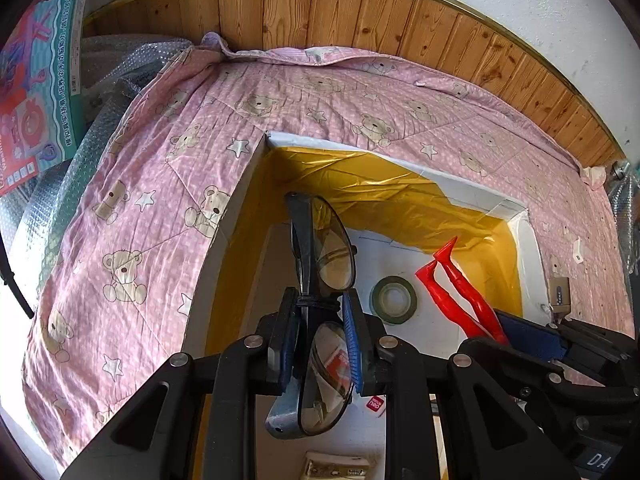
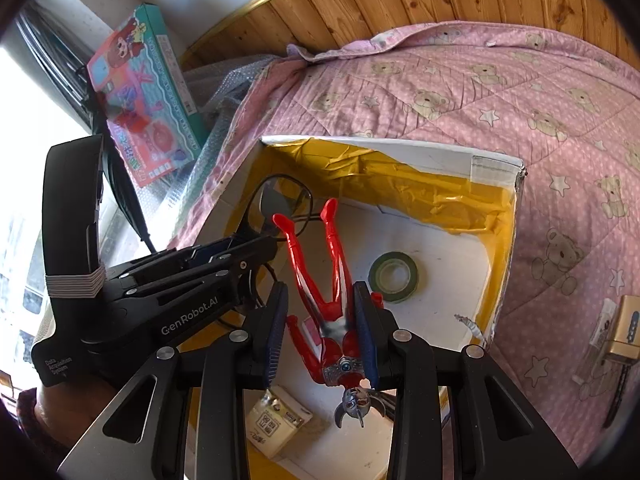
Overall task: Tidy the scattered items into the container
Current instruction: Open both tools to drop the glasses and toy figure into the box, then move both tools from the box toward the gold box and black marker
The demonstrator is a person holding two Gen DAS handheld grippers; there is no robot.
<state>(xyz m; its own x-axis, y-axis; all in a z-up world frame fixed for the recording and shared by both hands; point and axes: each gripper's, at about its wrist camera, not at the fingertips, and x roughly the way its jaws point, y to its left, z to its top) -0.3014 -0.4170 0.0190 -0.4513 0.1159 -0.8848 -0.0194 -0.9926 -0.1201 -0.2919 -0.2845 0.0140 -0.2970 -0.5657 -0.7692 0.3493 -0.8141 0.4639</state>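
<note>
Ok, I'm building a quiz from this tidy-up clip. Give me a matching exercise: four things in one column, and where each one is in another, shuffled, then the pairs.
Things:
1. glasses
2. red toy figure
3. roll of green tape
4. small gold box

Places:
A. lying on the white floor of the box
B. clamped in the right tongs, legs pointing away
C. out on the pink bear quilt
D. clamped in the left tongs above the box

Pairs: 1-D, 2-B, 3-A, 4-C
</note>
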